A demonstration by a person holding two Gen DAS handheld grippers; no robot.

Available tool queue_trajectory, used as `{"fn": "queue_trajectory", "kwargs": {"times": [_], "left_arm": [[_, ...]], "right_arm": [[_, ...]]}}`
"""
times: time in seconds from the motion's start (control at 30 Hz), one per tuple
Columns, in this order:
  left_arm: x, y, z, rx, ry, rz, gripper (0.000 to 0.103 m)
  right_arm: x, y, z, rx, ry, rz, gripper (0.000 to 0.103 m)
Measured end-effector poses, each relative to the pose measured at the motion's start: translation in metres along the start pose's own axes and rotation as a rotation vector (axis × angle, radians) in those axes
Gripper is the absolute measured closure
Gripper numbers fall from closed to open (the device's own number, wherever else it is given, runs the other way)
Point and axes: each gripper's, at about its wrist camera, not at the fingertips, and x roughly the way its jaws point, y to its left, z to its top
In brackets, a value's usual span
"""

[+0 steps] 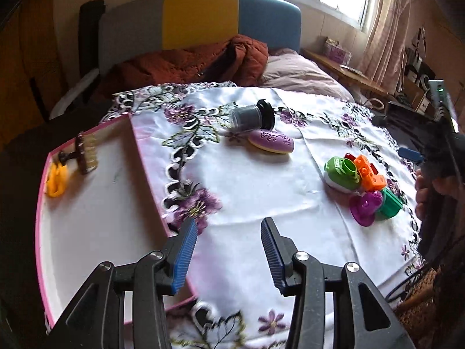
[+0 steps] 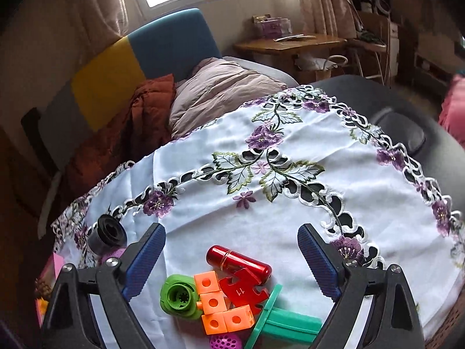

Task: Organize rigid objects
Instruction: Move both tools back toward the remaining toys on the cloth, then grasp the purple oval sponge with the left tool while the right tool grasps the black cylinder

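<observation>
The right gripper (image 2: 231, 257) has its fingers wide apart, empty, above the toy pile (image 2: 229, 302): red cylinder (image 2: 238, 263), orange blocks (image 2: 219, 305), green piece (image 2: 178, 295) lying between them. The left gripper (image 1: 229, 250), fingers partly apart and empty, hovers over the embroidered cloth (image 1: 261, 192) beside the pink-rimmed tray (image 1: 145, 168).

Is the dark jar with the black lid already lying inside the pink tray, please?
No. In the left wrist view the dark jar lies on its side on the tablecloth, well apart from the pink tray.
</observation>
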Motion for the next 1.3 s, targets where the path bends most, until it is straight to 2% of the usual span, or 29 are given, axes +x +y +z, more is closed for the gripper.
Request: {"fn": "queue_trajectory", "kwargs": {"times": [0.07,0.13,0.17,0.4,0.73,0.77,0.8,0.87,1.03,1.17,1.2,1.3], "left_arm": [[0.009,-0.006,0.007,0.009,0.012,-0.010,0.051],[0.019,-0.014,0.016,0.032,0.016,-0.027,0.028],[0.023,-0.018,0.020,0.038,0.017,-0.032,0.026],[0.065,-0.037,0.054,0.067,0.061,-0.052,0.026],[0.120,-0.060,0.094,0.166,0.102,-0.032,0.025],[0.124,-0.063,0.097,0.183,0.098,-0.028,0.024],[0.128,-0.066,0.099,0.207,0.095,-0.019,0.018],[0.139,-0.070,0.102,0.249,0.109,0.008,0.017],[0.157,-0.073,0.110,0.252,0.117,0.010,0.013],[0.168,-0.079,0.110,0.257,0.136,0.021,0.014],[0.170,-0.079,0.109,0.249,0.140,0.026,0.025],[0.167,-0.072,0.104,0.202,0.131,0.009,0.025]], "right_arm": [[0.000,-0.003,0.001,0.020,0.004,0.012,0.010],[0.000,-0.006,0.001,0.039,0.011,0.027,0.009],[0.001,-0.006,0.001,0.046,0.014,0.033,0.008],[0.002,-0.005,0.002,0.054,0.025,0.066,0.008],[0.009,-0.011,0.003,0.095,0.065,0.099,0.007],[0.009,-0.011,0.003,0.099,0.067,0.101,0.007],[0.009,-0.012,0.003,0.104,0.069,0.104,0.007],[0.010,-0.012,0.003,0.108,0.073,0.110,0.007],[0.010,-0.011,0.003,0.104,0.072,0.114,0.006],[0.010,-0.011,0.003,0.104,0.074,0.118,0.006],[0.010,-0.011,0.003,0.103,0.072,0.116,0.006],[0.012,-0.010,0.003,0.095,0.078,0.108,0.006]]}}
